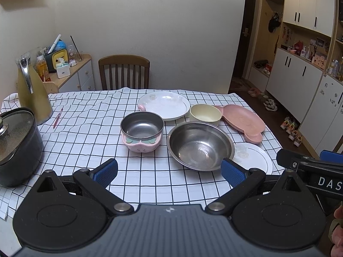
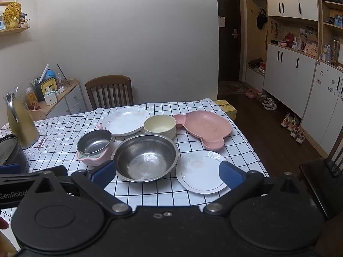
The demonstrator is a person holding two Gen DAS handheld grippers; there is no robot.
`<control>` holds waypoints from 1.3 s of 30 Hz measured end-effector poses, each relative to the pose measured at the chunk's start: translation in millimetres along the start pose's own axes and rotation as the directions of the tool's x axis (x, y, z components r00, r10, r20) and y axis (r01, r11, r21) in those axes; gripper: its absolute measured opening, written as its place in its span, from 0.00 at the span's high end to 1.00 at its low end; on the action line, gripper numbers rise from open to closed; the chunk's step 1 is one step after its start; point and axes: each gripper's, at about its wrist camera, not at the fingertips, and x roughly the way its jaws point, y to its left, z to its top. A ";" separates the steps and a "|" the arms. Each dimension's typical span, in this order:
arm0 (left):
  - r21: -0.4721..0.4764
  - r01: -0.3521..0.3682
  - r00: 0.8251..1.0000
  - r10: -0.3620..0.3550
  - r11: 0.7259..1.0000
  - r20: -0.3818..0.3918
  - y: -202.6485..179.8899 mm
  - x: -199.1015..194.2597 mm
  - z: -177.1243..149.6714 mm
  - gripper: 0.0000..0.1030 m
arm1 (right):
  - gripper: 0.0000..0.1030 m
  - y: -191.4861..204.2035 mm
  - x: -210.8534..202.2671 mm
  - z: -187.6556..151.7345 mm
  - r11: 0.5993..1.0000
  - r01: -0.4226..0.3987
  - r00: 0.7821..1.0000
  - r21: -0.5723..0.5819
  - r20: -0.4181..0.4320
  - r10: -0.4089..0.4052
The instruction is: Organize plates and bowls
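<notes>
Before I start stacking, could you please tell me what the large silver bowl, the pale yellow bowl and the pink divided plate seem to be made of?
Large silver bowl: likely stainless steel, shiny, with mirror-like reflections. Pale yellow bowl: matte, probably plastic or a fibre composite. Pink divided plate: the same dull, glare-free look, probably plastic too.

**Right wrist view — dishes on checked cloth**

Right gripper (image 2: 167,174) hovered over the near table edge, jaws spread wide, nothing between them. Large steel bowl (image 2: 145,157) sat centre; small white plate (image 2: 201,172) just beside it to the right. Behind stood a cream bowl (image 2: 159,126), a large white plate (image 2: 125,120) and a pink divided dish (image 2: 205,128). Pink-based steel bowl (image 2: 94,146) at left.
</notes>
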 end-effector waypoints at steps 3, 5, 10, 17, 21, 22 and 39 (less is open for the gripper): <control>0.003 0.003 1.000 -0.003 1.000 0.004 0.3 -1.5 -0.6 0.00 | 0.00 1.0 -1.7 -0.8 1.000 0.004 1.000 0.003 0.001 -0.004; 0.006 0.005 1.000 -0.006 1.000 0.004 0.9 -1.9 -0.9 0.00 | 0.00 1.5 -3.2 -1.9 1.000 0.008 1.000 0.006 0.004 -0.008; 0.012 0.012 1.000 -0.012 1.000 -0.001 1.6 -1.4 -1.0 0.00 | 0.00 1.4 -4.6 -4.0 1.000 0.014 1.000 0.016 0.002 -0.014; 0.012 0.015 1.000 -0.015 1.000 -0.005 1.6 0.6 -1.1 0.00 | 0.00 0.4 -1.9 -5.4 1.000 0.015 1.000 0.026 -0.003 -0.015; 0.010 0.010 1.000 -0.010 1.000 -0.009 1.0 4.2 -0.8 0.00 | 0.00 -0.1 -0.7 -5.8 1.000 0.015 1.000 0.025 -0.005 -0.015; 0.008 0.010 1.000 -0.009 1.000 -0.012 1.1 5.5 -0.6 0.00 | 0.00 -0.3 0.5 -5.6 1.000 0.015 1.000 0.024 -0.006 -0.015; -0.054 -0.058 0.998 0.056 0.997 -0.031 -12.7 54.8 25.8 0.01 | 0.00 -12.7 56.8 24.1 0.998 -0.051 0.998 -0.030 -0.042 0.049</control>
